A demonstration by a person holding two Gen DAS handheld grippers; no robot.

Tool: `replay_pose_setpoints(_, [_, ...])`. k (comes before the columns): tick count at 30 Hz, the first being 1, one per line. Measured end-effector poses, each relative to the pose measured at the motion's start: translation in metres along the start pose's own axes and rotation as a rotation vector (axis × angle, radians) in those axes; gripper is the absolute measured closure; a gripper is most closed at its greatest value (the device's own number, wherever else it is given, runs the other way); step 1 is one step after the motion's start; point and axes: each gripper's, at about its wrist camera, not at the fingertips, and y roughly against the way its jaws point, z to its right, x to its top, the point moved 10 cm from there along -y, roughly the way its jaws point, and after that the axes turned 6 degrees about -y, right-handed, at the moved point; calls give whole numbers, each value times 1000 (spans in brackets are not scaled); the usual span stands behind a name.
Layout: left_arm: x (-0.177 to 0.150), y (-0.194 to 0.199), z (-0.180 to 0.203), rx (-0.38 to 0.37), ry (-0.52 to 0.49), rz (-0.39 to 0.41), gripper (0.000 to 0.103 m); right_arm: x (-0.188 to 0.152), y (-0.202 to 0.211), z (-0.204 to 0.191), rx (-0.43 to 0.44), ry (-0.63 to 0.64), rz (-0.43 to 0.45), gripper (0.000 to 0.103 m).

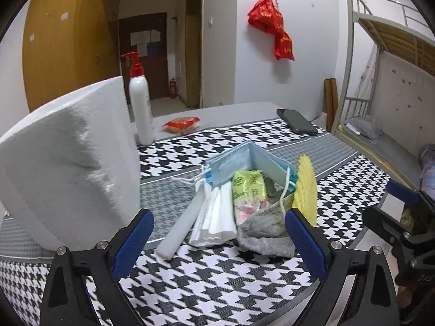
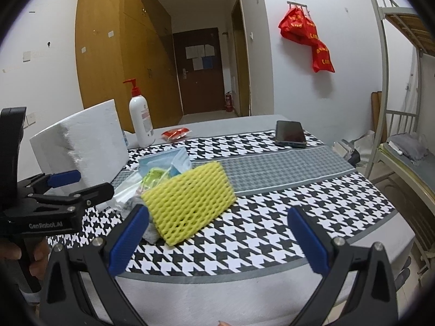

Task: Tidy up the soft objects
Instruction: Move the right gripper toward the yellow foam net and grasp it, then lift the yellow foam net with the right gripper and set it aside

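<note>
- My left claw (image 1: 218,240) and right claw (image 2: 217,237) both gape wide, gripping nothing.
- The soft pile (masks (image 1: 239,160), grey cloth (image 1: 265,233), yellow foam net (image 2: 190,203)) sits mid-tabletop (image 2: 272,233), just ahead.
- Farther back: white foam block (image 1: 68,163), pump bottle (image 2: 140,119), phone (image 2: 289,133).

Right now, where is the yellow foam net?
The yellow foam net leans on the right edge of the pile, beside the blue face masks, just ahead of the right hand-held gripper.

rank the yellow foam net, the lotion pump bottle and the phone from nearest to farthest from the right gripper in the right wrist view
1. Yellow foam net: just ahead of the right gripper, by its left finger.
2. Phone: far end of the table, ahead and slightly right.
3. Lotion pump bottle: far left; too close to the phone to rank surely.
</note>
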Motion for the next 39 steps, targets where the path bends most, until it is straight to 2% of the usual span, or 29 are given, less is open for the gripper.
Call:
replay_pose_setpoints(3, [2,-4,2,-9,-6,2,11,-1,-5,4,-6,-6,-12,0])
replay_pose_setpoints(8, [0,-7,6,-48,-7,-6,12,0,-15,9,-13,-19,-38,0])
replay_pose_setpoints(13, [0,-5,2,-26,-16,-3,12,-4,-33,0,35,-27,-98,0])
replay_pose_setpoints(18, [-4,0,-8,-9,-16,-8,12,-8,-43,-24,78,35,-120,0])
replay_pose_setpoints(20, [-6,0,-15,8,-13,-10,12,-10,-48,-31,87,51,-135,0])
replay_pose_setpoints(30, [-21,-6,-25,1,-5,-44,12,-19,-77,-46,97,90,-220,1])
replay_pose_setpoints(32, [-22,-6,-24,-13,-2,-44,12,-21,-80,-45,99,83,-235,16])
replay_pose_setpoints(34, [-21,-5,-21,-22,-6,-42,12,-25,-83,-42,100,72,-259,25])
replay_pose_setpoints(35, [-20,-5,-18,-31,-8,-38,12,-26,-85,-40,93,62,-268,34])
replay_pose_setpoints(39, [-17,-6,-4,-75,-24,-34,12,-30,-84,-32,88,42,-276,53])
